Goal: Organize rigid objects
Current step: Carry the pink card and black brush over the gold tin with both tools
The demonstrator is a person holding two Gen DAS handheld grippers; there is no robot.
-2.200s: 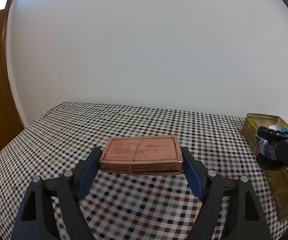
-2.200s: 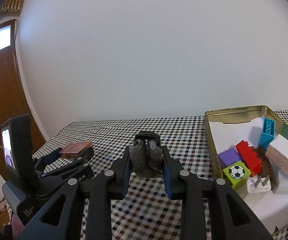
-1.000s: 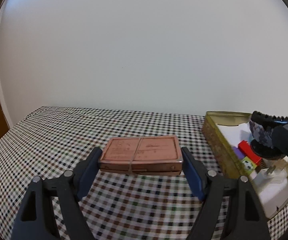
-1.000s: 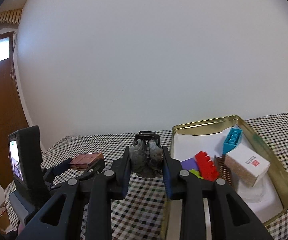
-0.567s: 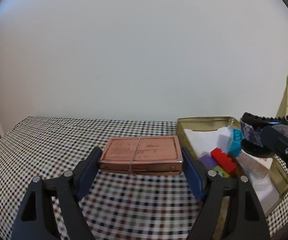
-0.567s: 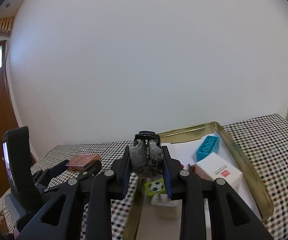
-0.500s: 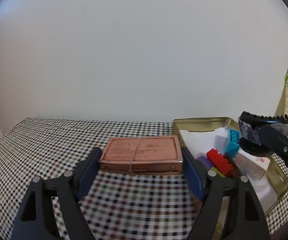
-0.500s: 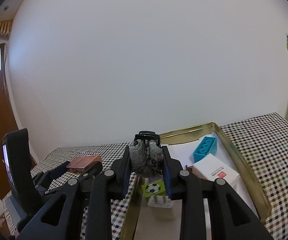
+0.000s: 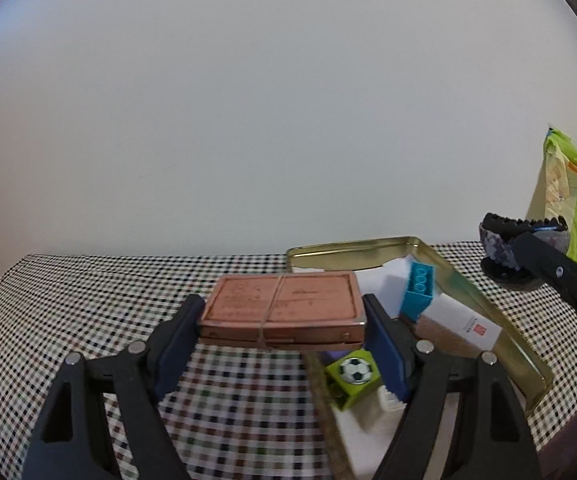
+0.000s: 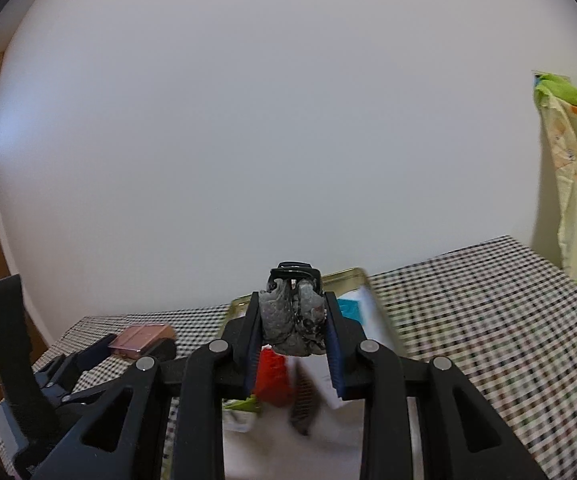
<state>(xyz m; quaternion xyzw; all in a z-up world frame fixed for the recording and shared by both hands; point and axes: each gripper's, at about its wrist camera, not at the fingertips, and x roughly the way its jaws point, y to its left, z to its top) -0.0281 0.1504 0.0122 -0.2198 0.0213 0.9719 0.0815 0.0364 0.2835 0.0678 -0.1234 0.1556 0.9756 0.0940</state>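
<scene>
1. I see the table [image 9: 88,312] under a checked cloth, running back to a plain white wall [image 9: 272,112]; a green and yellow cloth [image 10: 572,184] hangs at the far right
2. On the table lies an open gold tin tray [image 9: 484,300] lined with white paper
3. My left gripper [image 9: 282,334] is pinching a flat copper-coloured case [image 9: 282,306] by its two short ends, level and lifted clear of the table, over the near left edge of the tray
4. My right gripper [image 10: 292,330] is pressed in on a grey mottled hair claw [image 10: 292,316], held up above the tray; from the left camera the claw shows at the far right, beyond the tray's right rim
5. In the tray a white box [image 9: 454,318] with a small red mark lies along the right side
6. A blue building brick [image 9: 418,292] leans just beside that box
7. A red brick [image 10: 274,376] shows blurred under the right gripper, next to a dark comb [image 10: 304,400]
8. A green cube with a football on it [image 9: 354,376] sits at the tray's near end, beside a small white plug [image 9: 388,398]
</scene>
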